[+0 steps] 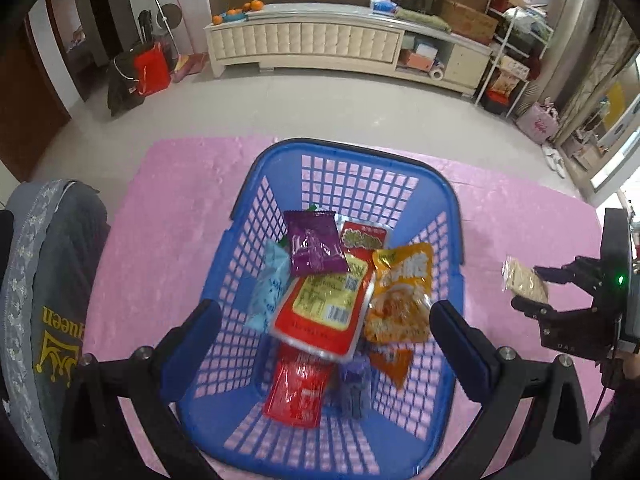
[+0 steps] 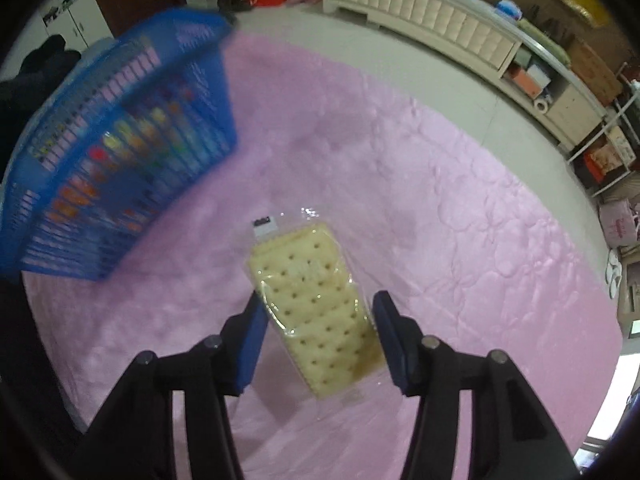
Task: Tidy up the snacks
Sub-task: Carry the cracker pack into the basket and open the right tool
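Observation:
A blue mesh basket (image 1: 352, 168) stands on the pink tablecloth (image 1: 160, 248) and holds several snack packets, among them a purple one (image 1: 316, 246), a red and yellow one (image 1: 324, 312) and an orange one (image 1: 400, 292). My left gripper (image 1: 326, 316) hangs open over the basket's near side with nothing between its fingers. My right gripper (image 2: 320, 308) is shut on a clear pack of pale crackers (image 2: 312, 300), held off the cloth to the right of the basket (image 2: 120, 152). The left wrist view shows that right gripper (image 1: 528, 286) and its cracker pack (image 1: 524, 280) at the right edge.
A grey garment with yellow lettering (image 1: 48, 300) lies over something at the table's left edge. Beyond the table are a tiled floor, a long cream cabinet (image 1: 320, 44), a red bag (image 1: 150, 68) and shelves with boxes (image 1: 516, 60) at the right.

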`<state>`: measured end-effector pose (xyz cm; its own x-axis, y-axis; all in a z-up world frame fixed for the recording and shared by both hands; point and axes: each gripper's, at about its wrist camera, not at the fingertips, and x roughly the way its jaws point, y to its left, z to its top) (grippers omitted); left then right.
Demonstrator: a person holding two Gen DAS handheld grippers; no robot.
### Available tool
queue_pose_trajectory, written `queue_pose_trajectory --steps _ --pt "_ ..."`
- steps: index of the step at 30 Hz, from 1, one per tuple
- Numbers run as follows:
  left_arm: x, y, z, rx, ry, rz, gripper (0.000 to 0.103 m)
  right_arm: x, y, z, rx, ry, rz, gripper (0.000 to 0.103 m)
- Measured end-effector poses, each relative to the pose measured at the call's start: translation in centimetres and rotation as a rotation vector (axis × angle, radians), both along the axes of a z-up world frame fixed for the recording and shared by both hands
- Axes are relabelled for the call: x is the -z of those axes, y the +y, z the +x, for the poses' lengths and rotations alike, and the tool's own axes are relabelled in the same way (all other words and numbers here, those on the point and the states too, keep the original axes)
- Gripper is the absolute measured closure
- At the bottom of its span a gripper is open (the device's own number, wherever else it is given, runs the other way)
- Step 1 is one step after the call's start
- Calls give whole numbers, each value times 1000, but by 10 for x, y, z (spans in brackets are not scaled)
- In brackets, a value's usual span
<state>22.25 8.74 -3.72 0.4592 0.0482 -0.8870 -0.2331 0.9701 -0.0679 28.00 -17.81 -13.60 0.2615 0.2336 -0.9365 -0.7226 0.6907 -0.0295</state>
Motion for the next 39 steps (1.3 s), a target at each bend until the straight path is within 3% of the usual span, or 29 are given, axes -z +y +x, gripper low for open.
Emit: queue_pose_trajectory --steps 10,18,25,33,39 --pt "-36 14 -63 55 -72 3 0 -93 44 -51 4 -95 81 45" --pt "-51 42 -98 50 -119 -25 0 -129 84 -81 -17 -132 143 45" --pt "-50 67 -116 48 -157 -53 0 -126 129 -94 -86 -132 133 45" --pt "-33 98 -121 37 -153 -97 0 -98 178 -100 -156 -107 76 45" --pt "-17 106 -114 49 -133 -75 0 -75 204 -100 -179 -73 43 45"
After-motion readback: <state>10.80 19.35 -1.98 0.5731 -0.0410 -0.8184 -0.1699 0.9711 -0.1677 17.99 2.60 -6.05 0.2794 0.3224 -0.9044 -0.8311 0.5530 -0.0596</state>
